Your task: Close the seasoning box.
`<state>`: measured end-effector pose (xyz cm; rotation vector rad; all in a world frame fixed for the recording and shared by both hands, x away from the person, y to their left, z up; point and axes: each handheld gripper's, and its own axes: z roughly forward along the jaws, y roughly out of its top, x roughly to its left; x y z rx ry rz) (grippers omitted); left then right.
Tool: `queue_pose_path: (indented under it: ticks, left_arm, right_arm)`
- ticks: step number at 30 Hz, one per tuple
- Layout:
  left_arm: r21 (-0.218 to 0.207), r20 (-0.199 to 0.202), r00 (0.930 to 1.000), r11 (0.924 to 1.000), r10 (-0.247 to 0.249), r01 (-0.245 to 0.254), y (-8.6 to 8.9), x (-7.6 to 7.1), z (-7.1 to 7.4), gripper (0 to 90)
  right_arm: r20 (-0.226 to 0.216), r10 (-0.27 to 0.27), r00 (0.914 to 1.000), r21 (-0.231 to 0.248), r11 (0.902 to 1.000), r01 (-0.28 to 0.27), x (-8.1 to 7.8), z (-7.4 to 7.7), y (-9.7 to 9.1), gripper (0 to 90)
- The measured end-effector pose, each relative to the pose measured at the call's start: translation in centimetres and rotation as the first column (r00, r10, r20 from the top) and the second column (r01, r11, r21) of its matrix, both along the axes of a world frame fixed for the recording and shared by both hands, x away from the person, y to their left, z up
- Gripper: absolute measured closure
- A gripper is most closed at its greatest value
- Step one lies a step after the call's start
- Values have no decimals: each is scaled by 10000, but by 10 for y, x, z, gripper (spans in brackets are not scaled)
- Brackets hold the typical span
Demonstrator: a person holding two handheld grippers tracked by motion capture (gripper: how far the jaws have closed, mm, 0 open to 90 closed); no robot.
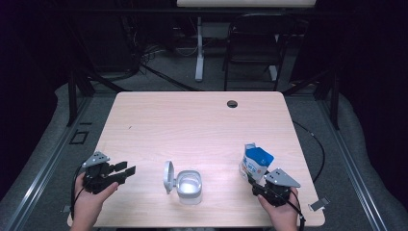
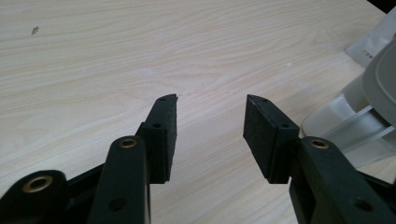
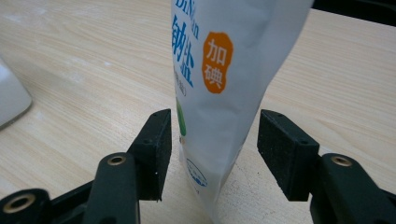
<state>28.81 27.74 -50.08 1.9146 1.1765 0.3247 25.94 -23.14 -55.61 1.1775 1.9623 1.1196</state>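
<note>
— White pouch (image 3: 224, 93) upright, top cut off, between the right gripper (image 3: 215, 140) jaws; gaps both sides, near the table (image 1: 192, 120) edge.
— Left gripper (image 2: 211, 126)?
— Spread, empty, beside the container (image 2: 359, 121)

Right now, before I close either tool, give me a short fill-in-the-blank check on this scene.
1. The right tool is open, with the ____ between its jaws.
2. The left tool is open and holds ____.
3. The grey container has its lid flipped ____.

Missing words: salt bag; nothing; open
</note>
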Motion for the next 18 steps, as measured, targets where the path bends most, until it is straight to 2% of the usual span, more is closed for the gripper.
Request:
queue_pose_path:
  ticks: [2, 5, 8, 12, 16, 18]
  left_arm:
    - [-23, 131, 9999, 10000, -94, 94, -3, -1, 2, 602]
    - [-38, 120, 9994, 9995, -313, 313, -8, -2, 4, 641]
    - [-182, 154, 9986, 9986, -500, 503, -14, -4, 6, 679]
    - [-10, 243, 9962, 9965, -835, 835, -21, -8, 10, 737]
    - [55, 318, 9925, 9930, -1179, 1178, -30, -12, 13, 826]
    - [68, 377, 9880, 9887, -1499, 1498, -36, -14, 15, 875]
  right_arm:
    - [3, 35, 10000, -35, 10000, -35, 0, 0, 0, 448]
    - [-42, 78, 10000, -175, 9998, -79, -1, 1, 0, 447]
    - [-53, 32, 10000, -80, 10000, -32, -1, 1, -1, 447]
    - [-7, -37, 10000, -4, 10000, 37, 0, 1, -1, 448]
    - [-63, 50, 10000, -67, 10000, -50, 0, 1, 1, 448]
    - [-61, 86, 9999, -102, 9999, -87, 1, 0, 1, 448]
